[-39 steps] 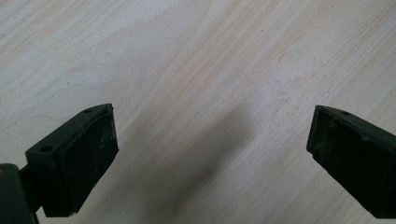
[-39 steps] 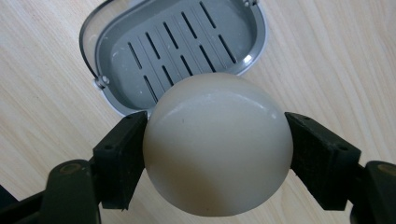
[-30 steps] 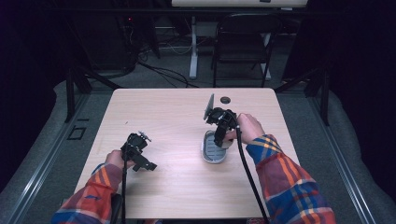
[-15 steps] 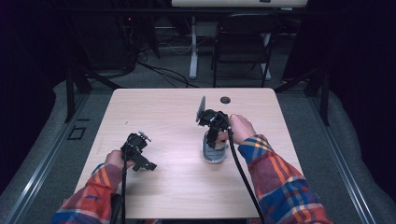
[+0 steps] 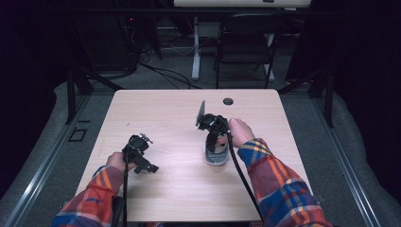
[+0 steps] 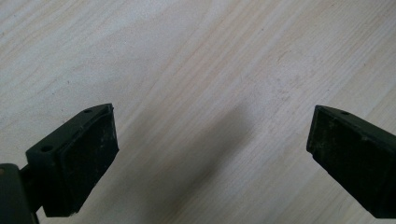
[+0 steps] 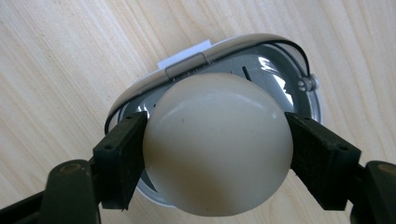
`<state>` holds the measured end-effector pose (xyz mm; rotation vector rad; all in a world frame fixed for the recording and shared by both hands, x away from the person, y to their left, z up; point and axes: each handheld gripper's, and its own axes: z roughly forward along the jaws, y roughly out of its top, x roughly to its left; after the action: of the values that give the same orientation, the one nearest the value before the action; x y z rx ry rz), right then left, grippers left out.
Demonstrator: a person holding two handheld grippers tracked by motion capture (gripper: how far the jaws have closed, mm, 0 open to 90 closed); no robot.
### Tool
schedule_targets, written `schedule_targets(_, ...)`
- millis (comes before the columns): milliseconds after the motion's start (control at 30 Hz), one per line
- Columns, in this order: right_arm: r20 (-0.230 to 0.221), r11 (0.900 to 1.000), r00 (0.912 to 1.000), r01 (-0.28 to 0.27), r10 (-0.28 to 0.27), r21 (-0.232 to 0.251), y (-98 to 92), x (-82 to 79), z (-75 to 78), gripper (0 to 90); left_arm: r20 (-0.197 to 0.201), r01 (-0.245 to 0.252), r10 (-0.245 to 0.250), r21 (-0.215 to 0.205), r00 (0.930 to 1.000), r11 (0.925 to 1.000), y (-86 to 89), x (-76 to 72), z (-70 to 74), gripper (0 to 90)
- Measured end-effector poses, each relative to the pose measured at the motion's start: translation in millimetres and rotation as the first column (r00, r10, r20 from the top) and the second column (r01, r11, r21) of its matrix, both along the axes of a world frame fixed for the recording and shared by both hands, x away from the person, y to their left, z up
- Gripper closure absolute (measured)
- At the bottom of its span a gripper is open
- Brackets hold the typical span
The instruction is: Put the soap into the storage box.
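**Egg held over the grey dish, not yet set down**

The right tool (image 7: 217, 154) pinches a pale egg (image 7: 217, 144) by its sides, a black pad pressed against each flank. In the right gripper view the egg hangs directly above a shallow grey dish (image 7: 299, 100) with a shiny rim, which rests on the table (image 7: 70, 56); whether the egg's underside touches the dish cannot be told. In the high view the right tool (image 5: 213, 137) points down at that dish (image 5: 215, 158), right of the table's middle.

The left tool (image 6: 210, 149) is spread wide over bare wood with nothing between its pads; in the high view it (image 5: 141, 158) sits well apart from the dish, near the left front.

By my reading, the pickup is done and the egg is carried to its place. Left to do: lower it into the dish, let go, and draw the tool away.
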<state>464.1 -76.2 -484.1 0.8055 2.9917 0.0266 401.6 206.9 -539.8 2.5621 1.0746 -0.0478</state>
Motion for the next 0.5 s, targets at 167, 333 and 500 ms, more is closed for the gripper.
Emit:
schedule_targets(167,0.001,1.0,1.0,0.0,0.0,-0.006,-0.8,0.3,-5.2,24.5,-0.001,0.0,0.0,0.0,1.0,1.0,0.1,0.1,-0.1,1.8)
schedule_targets(333,0.006,1.0,1.0,-0.002,0.002,-0.007,-2.7,1.0,-8.8,24.4,-0.001,0.001,-0.001,0.0,1.0,1.0,-0.1,0.1,-0.2,1.8)
schedule_targets(500,0.007,1.0,0.9999,-0.011,0.011,-0.017,-3.4,1.1,-11.3,24.4,-0.003,0.004,-0.004,0.004,1.0,1.0,-0.1,0.4,0.0,1.8)
